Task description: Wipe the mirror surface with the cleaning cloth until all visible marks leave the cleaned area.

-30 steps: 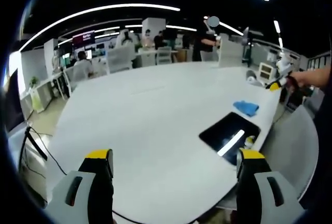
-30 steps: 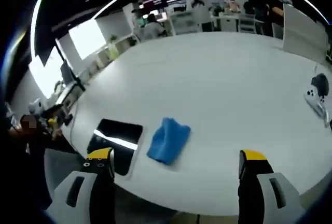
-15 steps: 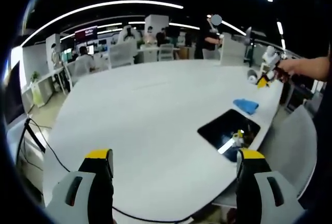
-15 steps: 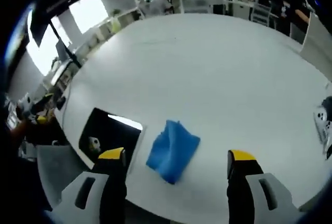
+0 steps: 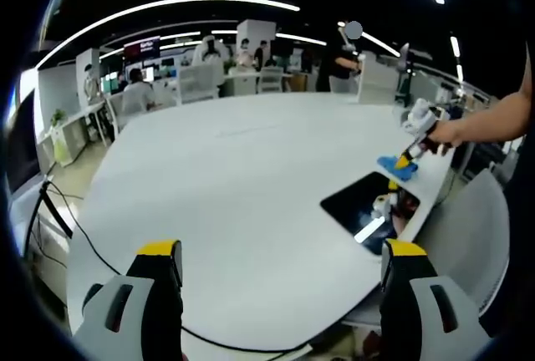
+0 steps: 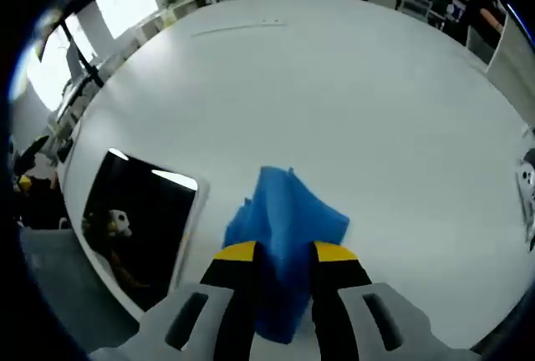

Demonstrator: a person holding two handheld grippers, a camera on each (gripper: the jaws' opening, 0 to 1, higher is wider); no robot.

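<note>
Wiping not yet begun, judging by position. Right claw (image 6: 277,252) narrowed around near edge of blue cleaning cloth (image 6: 288,227), jaws against its sides; firm clamp cannot be confirmed. Cloth lying on white tabletop (image 6: 351,102), just beside mirror (image 6: 138,219), at 3 o'clock from it. Mirror flat near tabletop edge, dark, reflecting ceiling light; marks too small to judge. Left claw (image 5: 280,261) spread wide, empty, well apart from mirror (image 5: 368,208). No containers present.

Large white oval table (image 5: 234,177); black cable (image 5: 75,244) trailing over its near-left edge; grey chair (image 5: 468,227) at right; people seated at background desks (image 5: 134,98)
</note>
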